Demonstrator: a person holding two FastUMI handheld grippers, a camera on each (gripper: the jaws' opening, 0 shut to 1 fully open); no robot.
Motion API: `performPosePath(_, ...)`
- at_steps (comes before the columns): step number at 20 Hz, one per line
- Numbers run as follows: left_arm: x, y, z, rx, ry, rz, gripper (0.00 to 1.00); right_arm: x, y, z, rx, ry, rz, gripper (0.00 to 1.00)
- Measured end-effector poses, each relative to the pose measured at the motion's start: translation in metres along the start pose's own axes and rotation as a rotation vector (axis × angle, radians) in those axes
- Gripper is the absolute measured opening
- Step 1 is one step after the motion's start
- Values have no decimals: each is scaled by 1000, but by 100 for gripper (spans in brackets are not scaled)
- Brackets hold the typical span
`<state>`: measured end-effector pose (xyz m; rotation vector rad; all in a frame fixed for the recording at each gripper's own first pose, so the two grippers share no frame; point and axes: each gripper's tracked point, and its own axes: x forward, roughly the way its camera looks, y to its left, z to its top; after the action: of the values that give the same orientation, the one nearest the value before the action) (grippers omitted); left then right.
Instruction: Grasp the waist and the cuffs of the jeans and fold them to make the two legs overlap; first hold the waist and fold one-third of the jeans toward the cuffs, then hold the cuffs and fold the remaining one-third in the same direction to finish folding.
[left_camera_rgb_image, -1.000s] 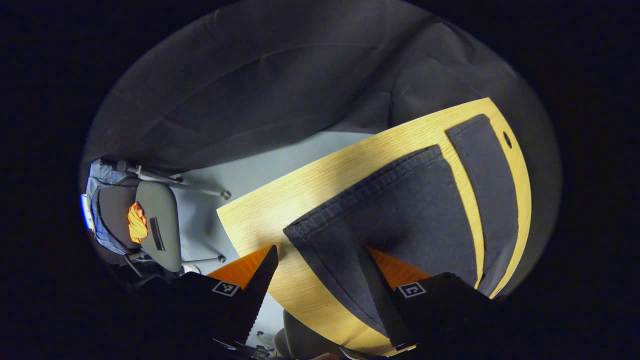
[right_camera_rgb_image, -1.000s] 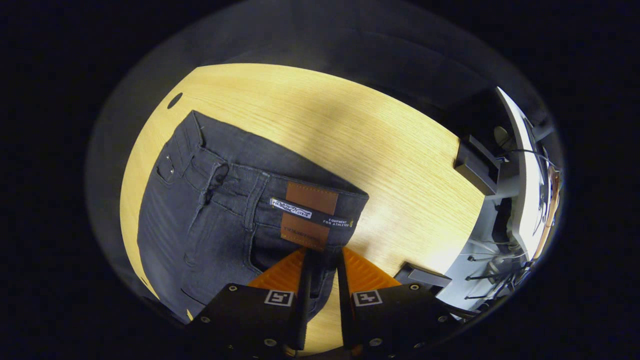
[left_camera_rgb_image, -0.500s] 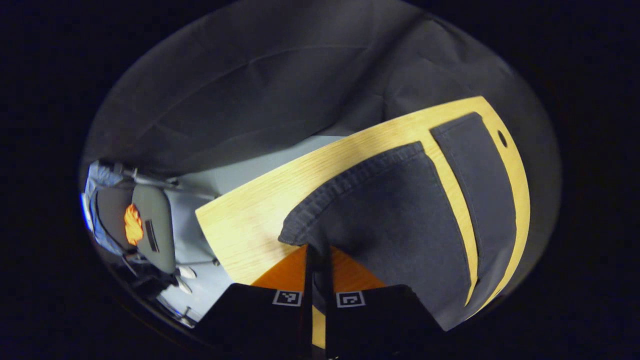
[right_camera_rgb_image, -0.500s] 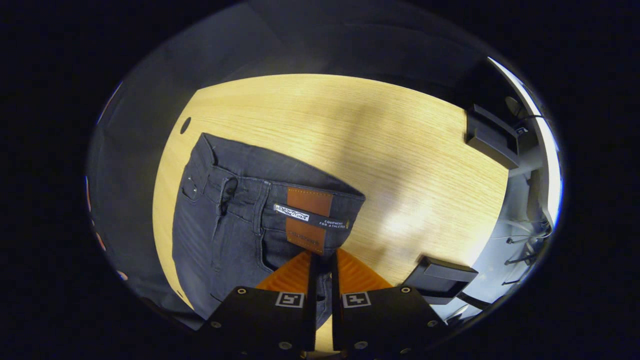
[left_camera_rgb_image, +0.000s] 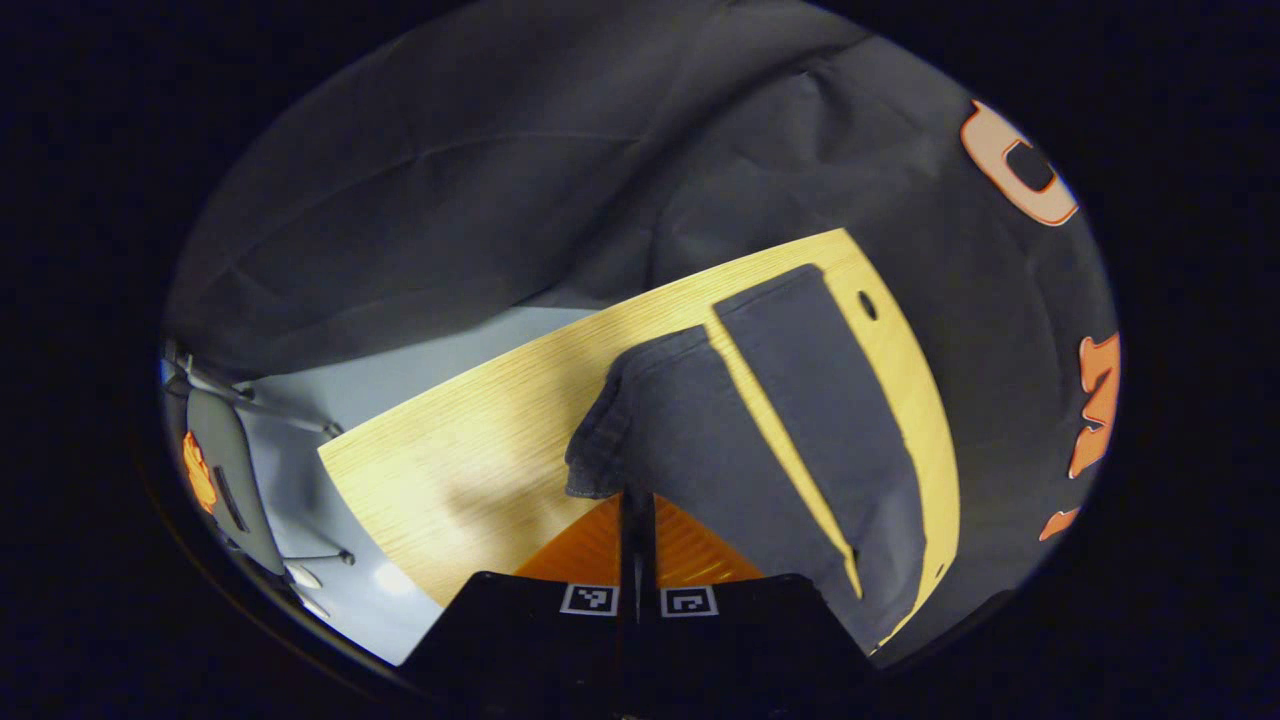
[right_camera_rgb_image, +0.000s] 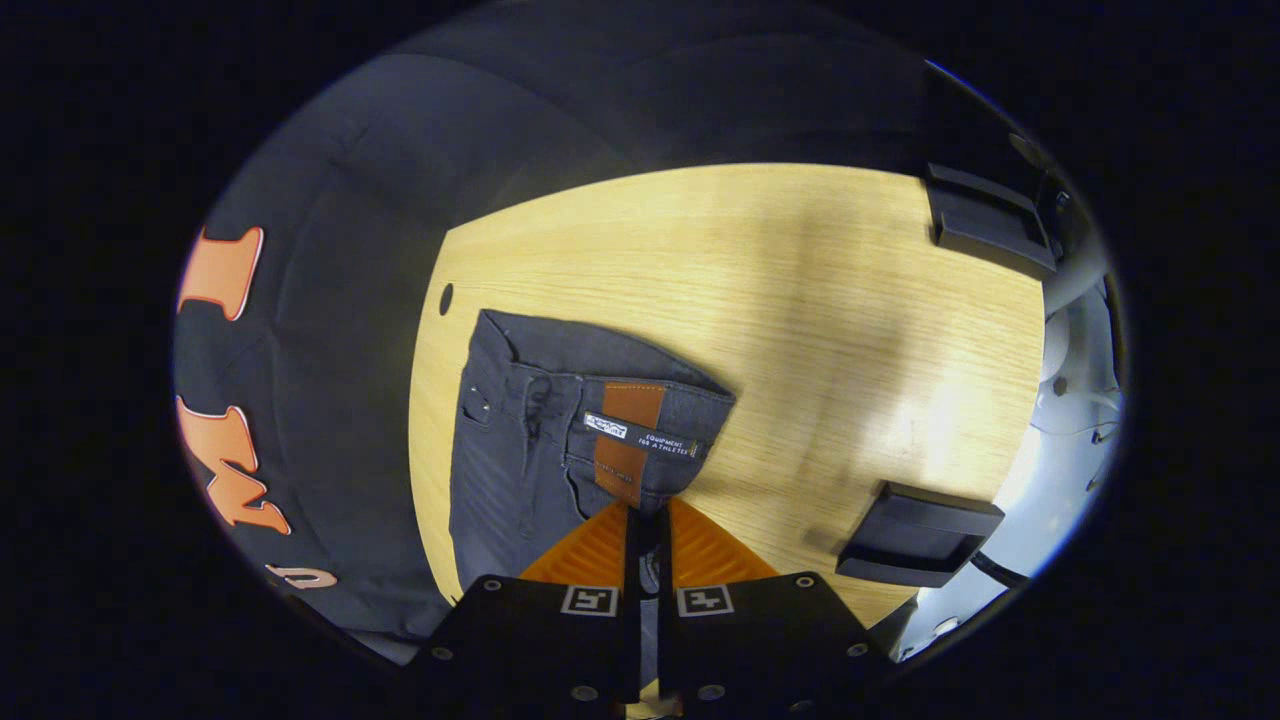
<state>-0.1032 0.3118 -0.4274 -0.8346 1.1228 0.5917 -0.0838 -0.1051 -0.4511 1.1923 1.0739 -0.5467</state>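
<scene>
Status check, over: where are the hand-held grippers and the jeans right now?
Left hand-held gripper shut on near cuff. Right hand-held gripper shut on waist. Jeans partly raised off table. Nothing in the way.

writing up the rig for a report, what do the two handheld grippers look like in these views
The left gripper has a black body with two small square black-and-white markers, one per finger base, and ribbed finger faces. The right gripper matches it, with round screws showing along its black body. No cables are visible.
</scene>
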Motion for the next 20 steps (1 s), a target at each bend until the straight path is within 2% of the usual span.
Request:
performPosePath(5, -13, -52, 22, -11, -13, -136, 1, -22, 45, 1, -36, -45, 75, 7)
performPosePath(9, -14, -73, 45, 6, -6, -193, 1, -27, 65, -2, -62, -49, 66, 7)
performPosePath(20, 14, -136, 93, 158, 60, -254, 1, -42, 133, 15, -46, -119, 60, 7)
